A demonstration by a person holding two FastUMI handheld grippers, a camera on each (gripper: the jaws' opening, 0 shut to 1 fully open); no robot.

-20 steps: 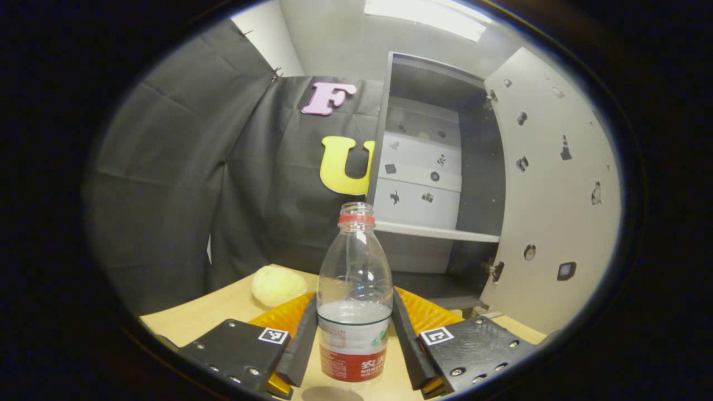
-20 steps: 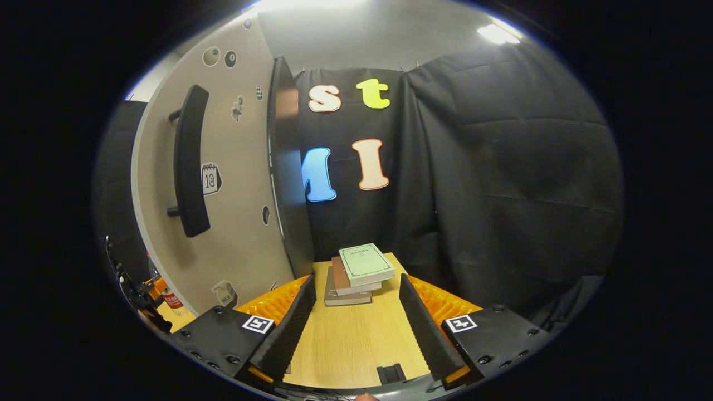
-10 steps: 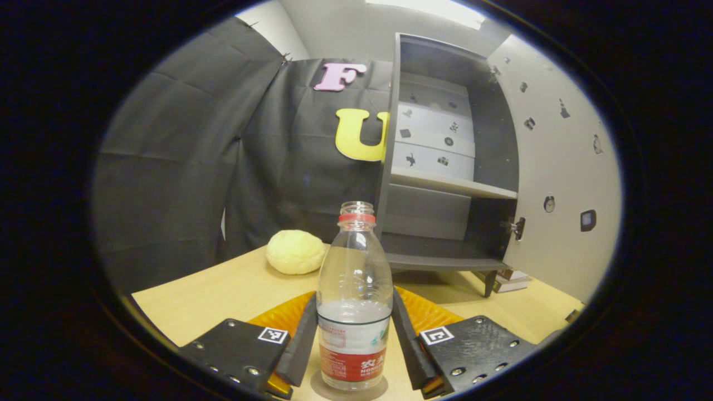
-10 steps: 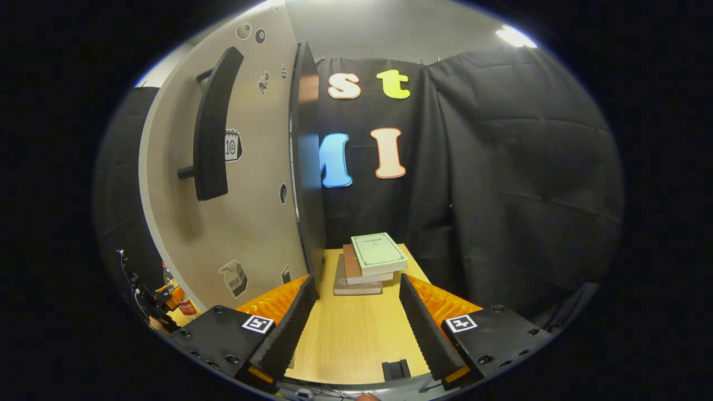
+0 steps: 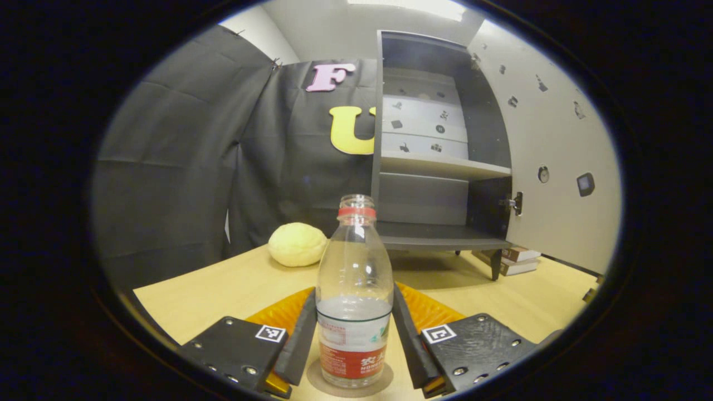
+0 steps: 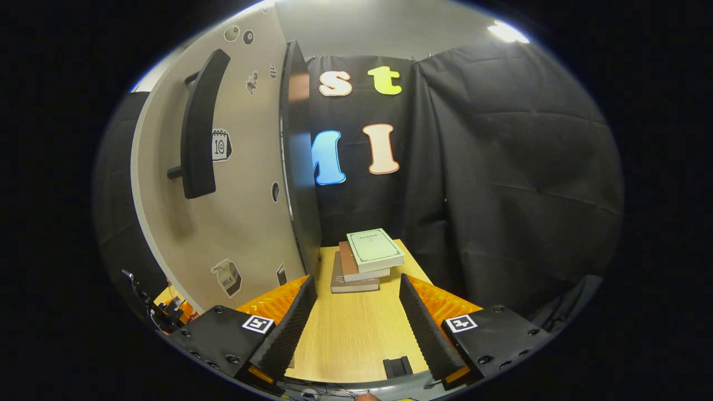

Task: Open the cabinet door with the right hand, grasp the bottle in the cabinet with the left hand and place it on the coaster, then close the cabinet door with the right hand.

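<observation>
A clear plastic bottle (image 5: 354, 312) with a red label and no cap stands upright on a round coaster (image 5: 313, 381) on the wooden table. My left gripper (image 5: 353, 295) is shut on the bottle's lower half, one finger against each side. Behind it the grey cabinet (image 5: 440, 167) stands open, its shelves bare, with the pale door (image 5: 551, 167) swung out to the right. In the right gripper view, my right gripper (image 6: 356, 281) is open over the table with nothing between its fingers. The door's outer face with its black handle (image 6: 198, 122) rises just to its left.
A yellow bun-shaped lump (image 5: 297, 245) lies on the table (image 5: 223, 289) left of the cabinet. A stack of books (image 6: 365, 262) sits ahead of the right gripper, beside the door's edge. Black cloth walls close in the booth.
My left gripper has come down with the bottle, which now rests on the coaster. The right gripper has shifted only slightly beside the open door.
</observation>
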